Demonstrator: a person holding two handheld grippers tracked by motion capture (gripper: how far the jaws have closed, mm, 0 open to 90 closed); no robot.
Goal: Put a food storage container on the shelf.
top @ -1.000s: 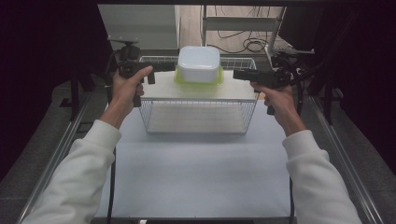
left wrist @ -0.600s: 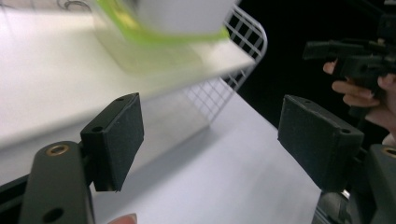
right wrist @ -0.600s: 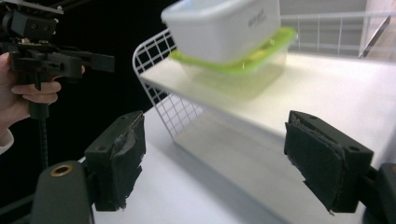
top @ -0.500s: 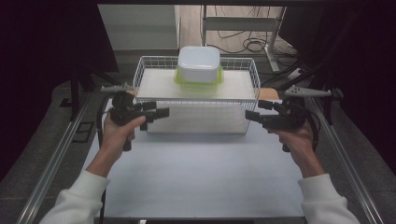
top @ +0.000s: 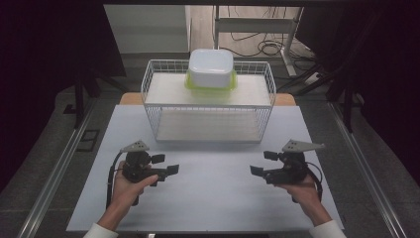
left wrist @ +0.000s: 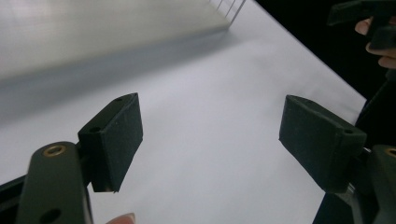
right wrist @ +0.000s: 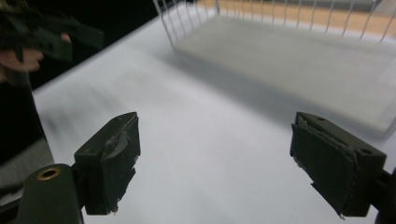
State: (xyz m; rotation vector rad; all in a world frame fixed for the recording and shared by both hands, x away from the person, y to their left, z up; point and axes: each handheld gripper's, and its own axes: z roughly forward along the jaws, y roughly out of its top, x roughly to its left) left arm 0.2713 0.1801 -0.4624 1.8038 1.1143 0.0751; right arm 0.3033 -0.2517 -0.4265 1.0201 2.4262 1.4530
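A white lidded container (top: 211, 69) with a green base sits on the top shelf of a white wire rack (top: 208, 106) at the far side of the table. Both grippers hover low over the near part of the white table (top: 213, 203), well apart from the rack. My left gripper (top: 166, 164) (left wrist: 210, 140) is open, with bare table between its jaws. My right gripper (top: 263, 163) (right wrist: 215, 158) is open too; its jaws have just been opening, with nothing between them. The two grippers point toward each other.
The rack's lower shelf (right wrist: 299, 56) holds a pale board and lies ahead of my right gripper. Dark floor, metal rails (top: 54, 173) and cables surround the table. The other hand (left wrist: 373, 42) is visible beyond my left jaws.
Both hands have drawn back from the container on top of the rack and sunk toward the near part of the table. The container stays on the rack.
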